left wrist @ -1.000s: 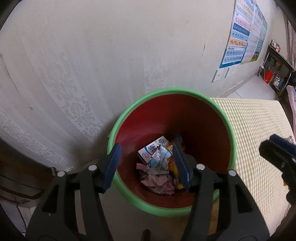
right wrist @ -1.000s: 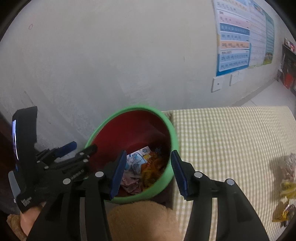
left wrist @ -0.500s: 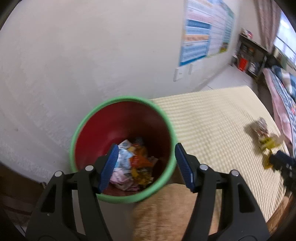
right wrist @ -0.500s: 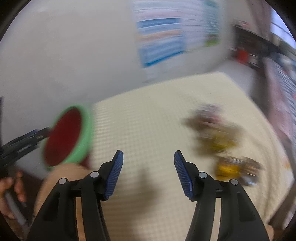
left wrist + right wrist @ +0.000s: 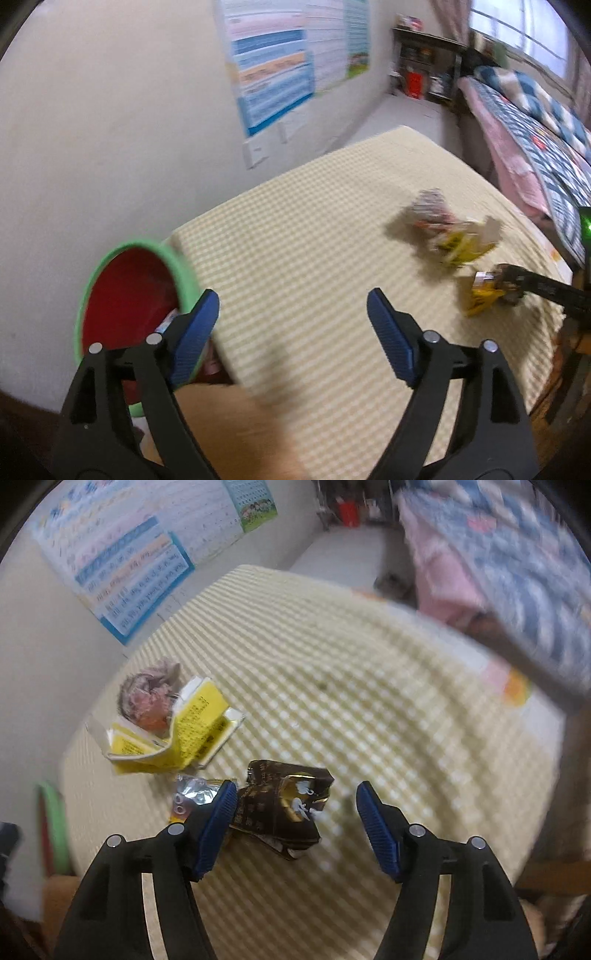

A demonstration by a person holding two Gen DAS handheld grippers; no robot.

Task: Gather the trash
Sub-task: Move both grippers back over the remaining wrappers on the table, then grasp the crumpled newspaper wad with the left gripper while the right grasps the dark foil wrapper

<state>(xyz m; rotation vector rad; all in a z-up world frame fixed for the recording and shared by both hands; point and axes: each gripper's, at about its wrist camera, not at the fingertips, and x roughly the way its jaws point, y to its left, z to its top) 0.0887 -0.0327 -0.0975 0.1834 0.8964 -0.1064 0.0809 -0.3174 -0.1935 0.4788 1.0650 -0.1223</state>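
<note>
Right tongs (image 5: 295, 827): jaws have just been opening, now straddling the dark gold wrapper (image 5: 282, 808) lying on the checked counter (image 5: 369, 686), not gripping. Left tongs (image 5: 291, 336): opening wide, empty, beside the bin (image 5: 125, 295) at the counter's corner, farther off.

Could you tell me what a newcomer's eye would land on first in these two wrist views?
Probably the litter on the checked tablecloth: a crumpled dark gold wrapper lying between the open jaws of the right gripper, with a flattened yellow carton just beyond it. Next, the green-rimmed red bin at the table's corner by the wall, beside the empty left gripper.
</note>
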